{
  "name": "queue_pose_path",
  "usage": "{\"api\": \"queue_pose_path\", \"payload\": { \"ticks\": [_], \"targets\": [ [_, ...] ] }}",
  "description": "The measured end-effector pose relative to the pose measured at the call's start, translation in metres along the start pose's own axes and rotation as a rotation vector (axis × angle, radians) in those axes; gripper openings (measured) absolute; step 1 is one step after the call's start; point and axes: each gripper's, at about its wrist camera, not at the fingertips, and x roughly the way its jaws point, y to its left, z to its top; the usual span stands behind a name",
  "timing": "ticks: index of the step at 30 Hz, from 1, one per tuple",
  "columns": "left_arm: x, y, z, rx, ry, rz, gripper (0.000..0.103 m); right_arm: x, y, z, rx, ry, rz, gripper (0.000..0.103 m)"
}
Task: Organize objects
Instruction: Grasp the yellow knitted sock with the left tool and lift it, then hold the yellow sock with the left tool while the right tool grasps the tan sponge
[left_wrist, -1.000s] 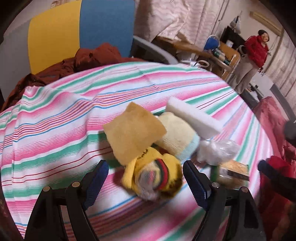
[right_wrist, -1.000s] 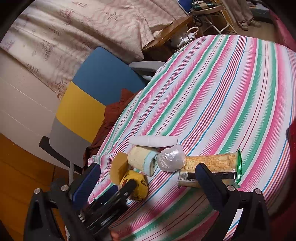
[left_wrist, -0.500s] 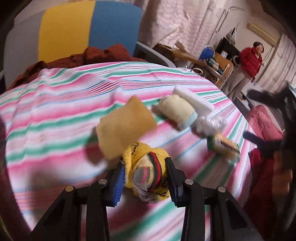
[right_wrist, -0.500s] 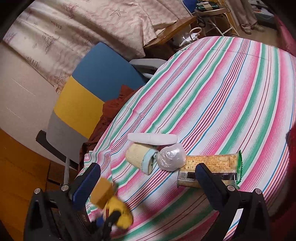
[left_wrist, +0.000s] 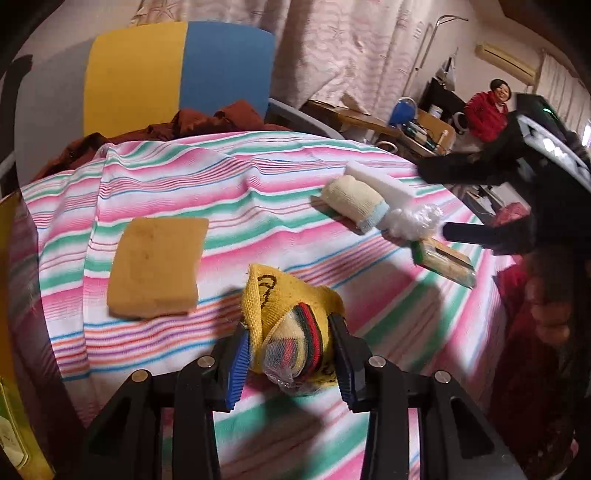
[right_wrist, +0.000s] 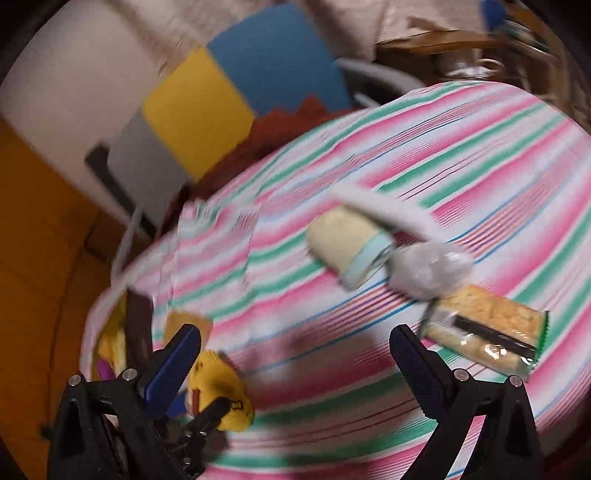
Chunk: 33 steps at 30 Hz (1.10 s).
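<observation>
Covering the table: striped cloth (left_wrist: 192, 184). Sponge (left_wrist: 157, 269), tan, flat near the cloth's left edge. Cracker packet (right_wrist: 487, 328), near the right edge, long axis across the right gripper (right_wrist: 295, 365), which stands wide apart, empty and nearer it. Cream roll (left_wrist: 354, 206), mid-cloth. Yellow sock bundle (left_wrist: 291, 332), pinched between closed pads of left gripper (left_wrist: 291, 354), at the near edge.

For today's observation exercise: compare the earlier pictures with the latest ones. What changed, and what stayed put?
The left hand-held gripper closed on the yellow sock bundle and drew it away from the sponge. The right hand-held gripper stayed open. The cream roll, white block, plastic wad and cracker pack kept their row.
</observation>
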Motion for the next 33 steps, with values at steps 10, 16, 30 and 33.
{"api": "queue_pose_path", "payload": {
  "ticks": [10,16,30,33],
  "targets": [
    [-0.035,-0.008,-0.032,0.100,-0.003,0.000,0.040,0.024,0.009,-0.011,-0.079,0.126,-0.020,0.103],
    [-0.039,-0.011,-0.038,0.138,-0.006,0.013,0.040,0.040,0.022,-0.016,-0.131,0.193,-0.048,0.103],
    [-0.088,-0.018,-0.061,0.215,-0.016,-0.005,0.039,0.081,0.118,-0.014,-0.194,0.261,0.090,0.103],
    [-0.098,-0.011,-0.068,0.201,-0.018,0.010,0.038,0.101,0.137,-0.013,-0.189,0.289,0.075,0.103]
  ]
}}
